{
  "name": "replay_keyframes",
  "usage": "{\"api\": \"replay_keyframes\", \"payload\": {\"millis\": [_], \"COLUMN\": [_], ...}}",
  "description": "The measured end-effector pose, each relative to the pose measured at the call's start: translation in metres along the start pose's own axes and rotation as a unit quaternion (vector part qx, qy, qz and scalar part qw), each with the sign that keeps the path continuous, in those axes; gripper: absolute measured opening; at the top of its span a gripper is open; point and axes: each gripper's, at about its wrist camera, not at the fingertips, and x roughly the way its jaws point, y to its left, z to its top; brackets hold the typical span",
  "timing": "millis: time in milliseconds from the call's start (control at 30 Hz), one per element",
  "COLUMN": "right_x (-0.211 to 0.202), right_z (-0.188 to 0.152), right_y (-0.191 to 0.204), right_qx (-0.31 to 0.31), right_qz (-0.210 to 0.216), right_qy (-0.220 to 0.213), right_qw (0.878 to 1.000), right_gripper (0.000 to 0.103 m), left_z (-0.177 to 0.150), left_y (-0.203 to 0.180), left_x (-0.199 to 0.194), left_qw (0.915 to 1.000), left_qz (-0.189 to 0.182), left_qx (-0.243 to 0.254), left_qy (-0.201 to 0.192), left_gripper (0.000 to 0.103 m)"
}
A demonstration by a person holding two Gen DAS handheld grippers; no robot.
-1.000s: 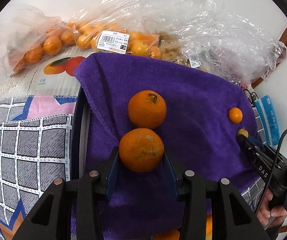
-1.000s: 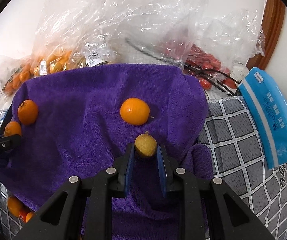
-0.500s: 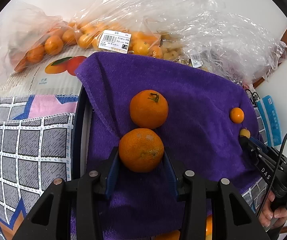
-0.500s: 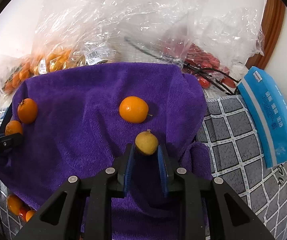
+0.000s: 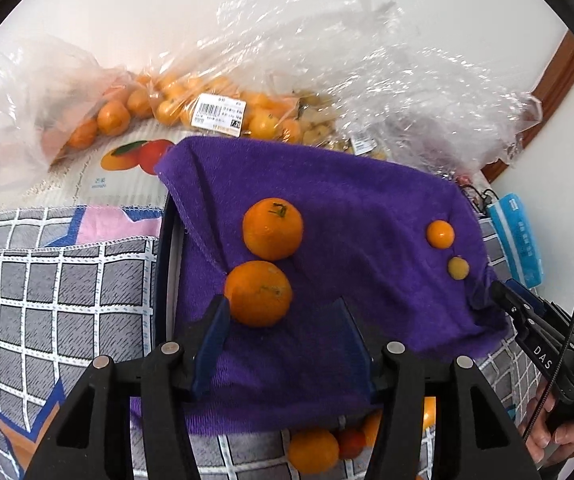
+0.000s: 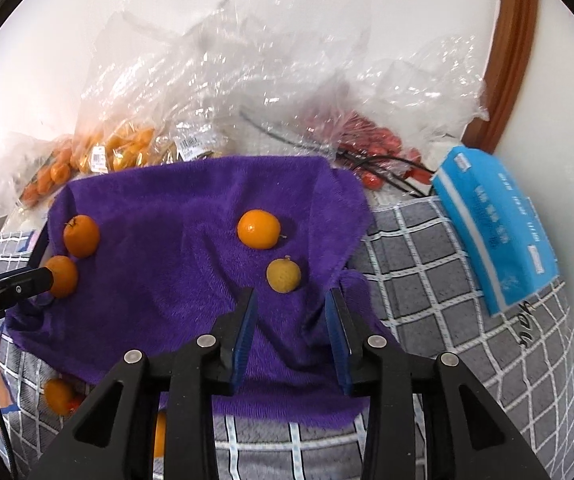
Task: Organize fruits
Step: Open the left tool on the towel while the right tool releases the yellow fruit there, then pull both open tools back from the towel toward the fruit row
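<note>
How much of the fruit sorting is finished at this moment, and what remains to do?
Done: four fruits lie on the purple towel: two mandarins side by side, plus a small orange fruit and a yellow fruit. In hand: nothing; the left gripper and right gripper have open jaws. Left: loose fruit below the towel's near edge and the bagged fruit behind.

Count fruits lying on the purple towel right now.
4. Two mandarins touching at the left edge: stemmed mandarin, near mandarin. Near the right edge: small orange fruit, yellow fruit just in front. Folds could hide more.
</note>
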Motion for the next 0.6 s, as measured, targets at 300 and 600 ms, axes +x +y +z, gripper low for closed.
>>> {"api": "replay_keyframes", "payload": {"millis": [300, 600], "right_x": [-0.048, -0.094], "right_z": [-0.013, -0.031], "right_y": [-0.006, -0.007], "right_qx": [0.008, 0.012], "right_qz": [-0.001, 0.002], "right_qy": [-0.030, -0.057], "right_qw": [1.000, 0.998], "right_gripper": [0.035, 0.038], "left_z": [-0.017, -0.039], "left_y": [-0.012, -0.017], "left_x": [-0.038, -0.079], "left_qw": [0.9995, 0.9982], "left_qz": [0.000, 0.004], "left_qx": [0.012, 0.015], "left_qy": [-0.028, -0.058], "left_gripper": [0.053, 0.053]}}
